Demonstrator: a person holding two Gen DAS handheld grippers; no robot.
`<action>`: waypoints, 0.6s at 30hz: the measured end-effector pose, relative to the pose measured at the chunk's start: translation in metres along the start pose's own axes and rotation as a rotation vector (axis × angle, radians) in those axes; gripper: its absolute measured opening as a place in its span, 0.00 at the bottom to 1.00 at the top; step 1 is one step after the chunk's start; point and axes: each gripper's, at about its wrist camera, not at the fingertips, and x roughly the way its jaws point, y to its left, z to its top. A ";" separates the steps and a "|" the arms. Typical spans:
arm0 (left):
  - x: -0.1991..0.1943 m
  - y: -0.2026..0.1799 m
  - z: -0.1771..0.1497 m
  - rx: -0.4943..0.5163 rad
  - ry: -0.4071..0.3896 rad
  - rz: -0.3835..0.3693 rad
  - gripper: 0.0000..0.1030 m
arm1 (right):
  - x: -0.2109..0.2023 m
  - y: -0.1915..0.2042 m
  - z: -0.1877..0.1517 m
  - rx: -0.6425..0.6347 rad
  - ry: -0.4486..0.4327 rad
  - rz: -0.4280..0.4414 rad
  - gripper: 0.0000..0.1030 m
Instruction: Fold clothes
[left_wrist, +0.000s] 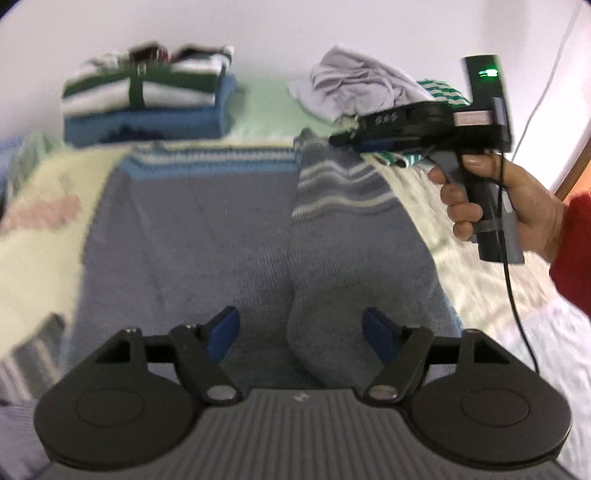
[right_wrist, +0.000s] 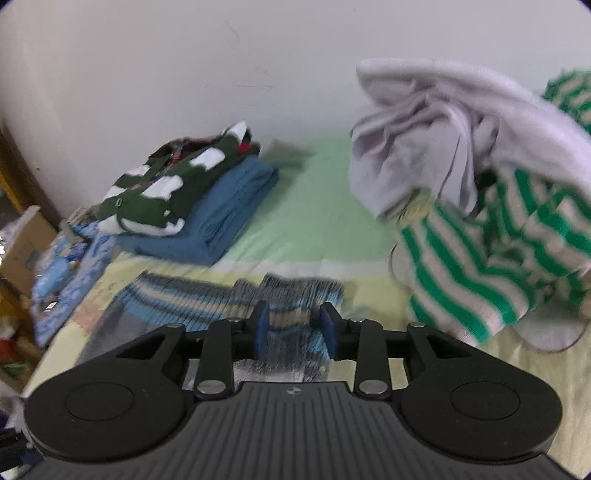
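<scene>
On the bed, one grey sweater (left_wrist: 192, 236), two folded garments (right_wrist: 192, 206), both grippers' fingers (left_wrist: 221, 332) released.

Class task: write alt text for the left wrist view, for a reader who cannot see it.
A grey-blue striped sweater lies flat on a bed, one sleeve folded over it, with the open left hand-held gripper above it. At right, a hand holds the right hand-held gripper; folded clothes and an unfolded pile sit behind.
</scene>
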 end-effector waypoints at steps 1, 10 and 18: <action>0.001 -0.002 -0.001 0.011 -0.010 -0.010 0.64 | -0.007 0.004 0.001 -0.007 -0.050 -0.016 0.32; 0.005 -0.013 -0.007 0.025 -0.020 -0.025 0.08 | 0.034 0.057 -0.001 -0.235 0.115 -0.082 0.23; -0.022 -0.019 -0.013 0.067 -0.101 0.005 0.05 | 0.024 0.047 0.008 -0.095 0.010 0.015 0.12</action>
